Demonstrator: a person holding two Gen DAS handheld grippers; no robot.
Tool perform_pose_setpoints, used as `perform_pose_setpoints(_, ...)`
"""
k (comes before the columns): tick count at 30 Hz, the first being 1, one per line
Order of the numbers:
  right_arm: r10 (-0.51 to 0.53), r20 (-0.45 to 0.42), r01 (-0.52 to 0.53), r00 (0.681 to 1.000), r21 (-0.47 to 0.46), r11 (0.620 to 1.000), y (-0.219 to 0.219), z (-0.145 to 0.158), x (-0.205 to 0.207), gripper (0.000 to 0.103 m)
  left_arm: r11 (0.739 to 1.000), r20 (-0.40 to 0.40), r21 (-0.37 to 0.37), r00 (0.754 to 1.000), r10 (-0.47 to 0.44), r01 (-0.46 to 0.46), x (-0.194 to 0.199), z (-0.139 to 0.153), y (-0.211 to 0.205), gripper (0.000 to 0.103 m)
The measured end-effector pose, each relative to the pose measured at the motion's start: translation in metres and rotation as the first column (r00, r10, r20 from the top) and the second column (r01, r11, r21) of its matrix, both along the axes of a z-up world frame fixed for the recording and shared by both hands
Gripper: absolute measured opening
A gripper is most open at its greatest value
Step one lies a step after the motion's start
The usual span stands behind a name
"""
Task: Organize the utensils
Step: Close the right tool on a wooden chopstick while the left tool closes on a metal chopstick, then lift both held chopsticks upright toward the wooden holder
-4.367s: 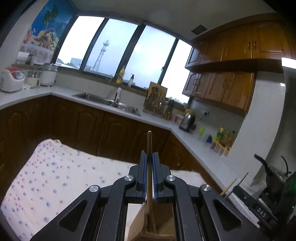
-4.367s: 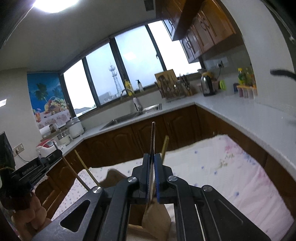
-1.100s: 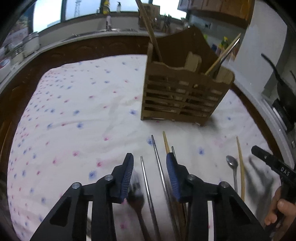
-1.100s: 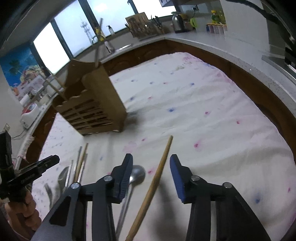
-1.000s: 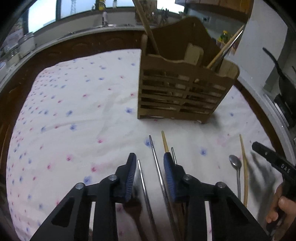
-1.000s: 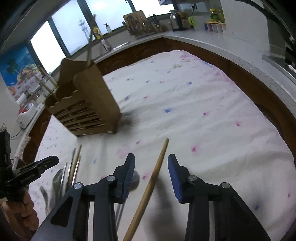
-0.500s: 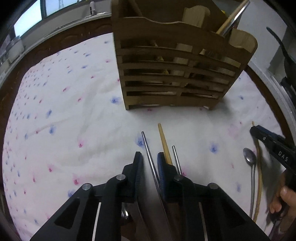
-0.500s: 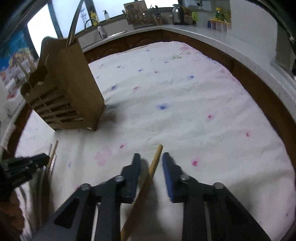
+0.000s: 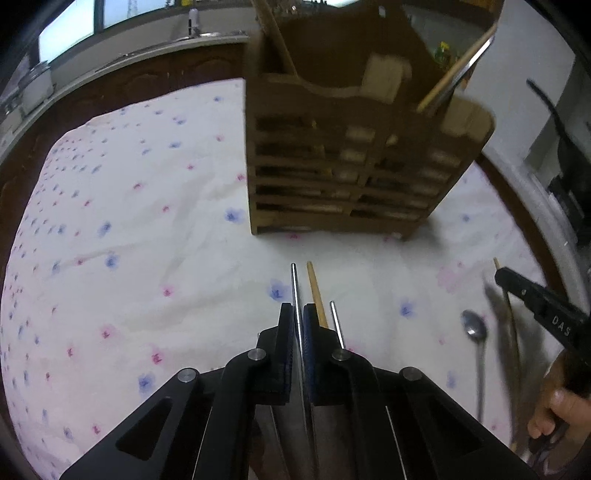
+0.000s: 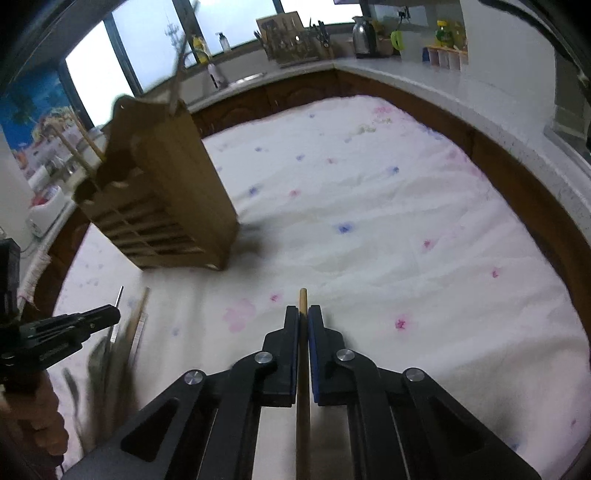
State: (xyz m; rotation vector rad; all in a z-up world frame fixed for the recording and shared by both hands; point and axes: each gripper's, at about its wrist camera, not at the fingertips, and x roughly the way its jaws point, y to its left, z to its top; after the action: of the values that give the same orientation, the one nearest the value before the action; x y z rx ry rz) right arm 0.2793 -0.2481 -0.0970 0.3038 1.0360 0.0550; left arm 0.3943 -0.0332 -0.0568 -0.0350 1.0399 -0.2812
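- The room is a kitchen: a pale countertop (image 10: 424, 79) wraps around below wide windows (image 10: 229, 18), with dark wood cabinet doors (image 10: 295, 96) under it.
- The surface carries a white cloth (image 10: 369, 229) dotted with pink and blue flowers; it fills the middle and ends at a brown rim (image 10: 535, 206) to the right of the right wrist view.
- Most of the cloth to the right of the wooden utensil caddy (image 9: 351, 158) lies bare, and so does the part to the caddy's left in the left wrist view.
- The caddy stands upright near the cloth's far side, with sticks leaning out of its top.
- The left gripper (image 9: 299, 325) has just been closing; its jaws are clenched on a metal chopstick (image 9: 294, 291) that points toward the caddy.
- The right gripper (image 10: 303, 325) has likewise just been closing, its jaws grasping a wooden chopstick (image 10: 303, 301).
- Another wooden chopstick (image 9: 314, 291) and a metal rod (image 9: 335, 325) lie just beside the left jaws.
- A spoon (image 9: 474, 328) lies further right on the cloth.
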Motion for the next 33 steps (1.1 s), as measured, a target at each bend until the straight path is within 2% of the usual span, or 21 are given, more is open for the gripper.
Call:
perform_pose_setpoints(3,0.009,0.043,-0.011,0.999,0.047,0.999,-0.001,0.021,-0.008,0.005,0.998,0.035,-0.058,0.999,0.013,-0.011,-0.016,0.016,0.006,0.003)
perform_pose_setpoints(15,0.044,0.189,-0.057,0.981,0.065,0.996,0.013,0.093,-0.045,0.005,0.98,0.182,-0.199,0.981,0.064,-0.027,-0.108,0.091,0.057,0.002)
perform_pose_setpoints(22,0.051,0.223,-0.066,0.973,0.06,0.996,0.019,0.109,-0.063,0.005,0.973,0.232,-0.228,0.969,0.082,-0.027,-0.165,0.118,0.08,0.002)
perform_pose_setpoints(33,0.061,0.254,-0.076,0.965,0.049,0.996,0.025,0.121,-0.085,0.005,0.974,0.266,-0.226,0.96,0.087,-0.025,-0.207,0.13,0.088,0.002)
